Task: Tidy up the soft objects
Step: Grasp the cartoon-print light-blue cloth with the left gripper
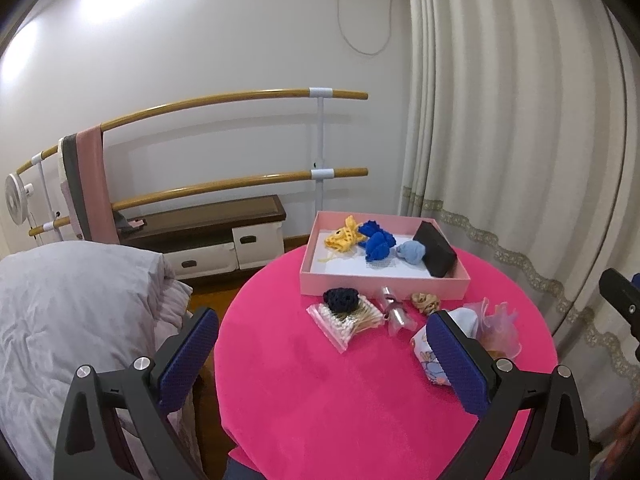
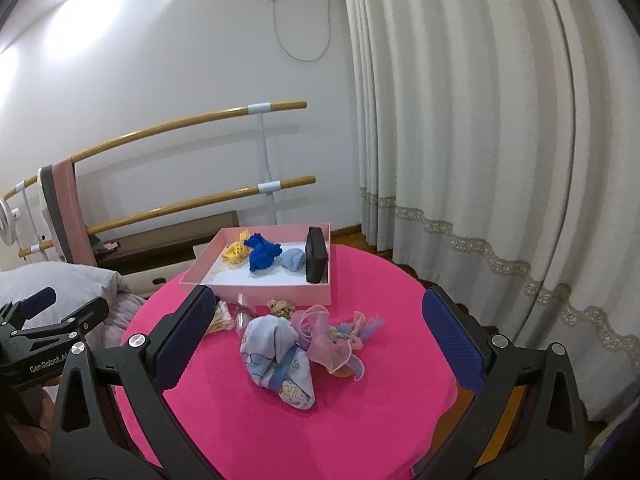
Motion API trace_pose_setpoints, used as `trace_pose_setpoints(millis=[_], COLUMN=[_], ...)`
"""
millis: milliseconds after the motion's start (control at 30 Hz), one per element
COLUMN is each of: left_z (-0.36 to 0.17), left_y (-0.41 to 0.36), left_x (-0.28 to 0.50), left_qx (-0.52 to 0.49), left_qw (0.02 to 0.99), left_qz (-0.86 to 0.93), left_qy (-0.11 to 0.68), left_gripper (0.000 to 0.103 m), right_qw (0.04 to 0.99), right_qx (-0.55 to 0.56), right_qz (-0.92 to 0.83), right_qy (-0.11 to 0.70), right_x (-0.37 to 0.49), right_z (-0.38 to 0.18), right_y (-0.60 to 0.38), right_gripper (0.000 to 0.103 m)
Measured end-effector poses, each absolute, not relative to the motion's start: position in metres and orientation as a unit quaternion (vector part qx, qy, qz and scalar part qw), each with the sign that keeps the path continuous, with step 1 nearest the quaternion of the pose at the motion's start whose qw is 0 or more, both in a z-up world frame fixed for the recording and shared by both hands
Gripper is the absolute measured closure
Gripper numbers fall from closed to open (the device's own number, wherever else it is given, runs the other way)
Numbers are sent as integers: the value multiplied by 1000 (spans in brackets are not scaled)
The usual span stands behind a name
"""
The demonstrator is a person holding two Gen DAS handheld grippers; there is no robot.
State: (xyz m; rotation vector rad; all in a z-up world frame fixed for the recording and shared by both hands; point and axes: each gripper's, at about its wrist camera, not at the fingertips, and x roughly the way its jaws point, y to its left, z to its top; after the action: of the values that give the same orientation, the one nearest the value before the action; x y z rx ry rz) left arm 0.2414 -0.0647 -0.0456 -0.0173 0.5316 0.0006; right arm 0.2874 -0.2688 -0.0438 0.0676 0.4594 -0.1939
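Observation:
A pink box [image 1: 360, 285] [image 2: 264, 292] stands at the far side of the round pink table [image 1: 320, 392] [image 2: 248, 432]. It holds a yellow knit piece [image 1: 344, 237], a blue knit piece [image 1: 378, 242], a light blue bundle [image 1: 412, 253] and a black block [image 1: 434, 252]. In front of it lie a dark knit piece [image 1: 340, 299], a beige scrunchie [image 1: 426, 302], a printed blue cloth [image 2: 276, 364] and a pink gauze piece [image 2: 328, 344]. My left gripper [image 1: 320, 356] is open above the table's near left. My right gripper [image 2: 320, 340] is open, above the printed cloth.
A zip bag of cotton swabs [image 1: 346, 322] and a clear wrapped item [image 1: 394, 310] lie by the box. A bed with grey bedding [image 1: 76, 304] is at the left. Wooden rails [image 1: 224, 100], a low cabinet [image 1: 208, 240] and curtains [image 1: 520, 140] stand behind.

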Motion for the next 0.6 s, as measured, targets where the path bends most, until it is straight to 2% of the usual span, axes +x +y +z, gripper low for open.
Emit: trace_pose_setpoints(millis=[367, 600], left_z=[-62, -81], left_y=[-61, -67], left_x=[262, 276], left_qx=[-7, -4], left_qw=[959, 952], left_qz=[0, -12], left_qy=[283, 307], left_gripper=[0, 0], right_qw=[964, 950], right_qx=[30, 43], right_qz=[-90, -104], right_qy=[250, 292], right_x=[298, 310], right_z=[-54, -81], right_y=[-267, -284], right_gripper=[0, 0])
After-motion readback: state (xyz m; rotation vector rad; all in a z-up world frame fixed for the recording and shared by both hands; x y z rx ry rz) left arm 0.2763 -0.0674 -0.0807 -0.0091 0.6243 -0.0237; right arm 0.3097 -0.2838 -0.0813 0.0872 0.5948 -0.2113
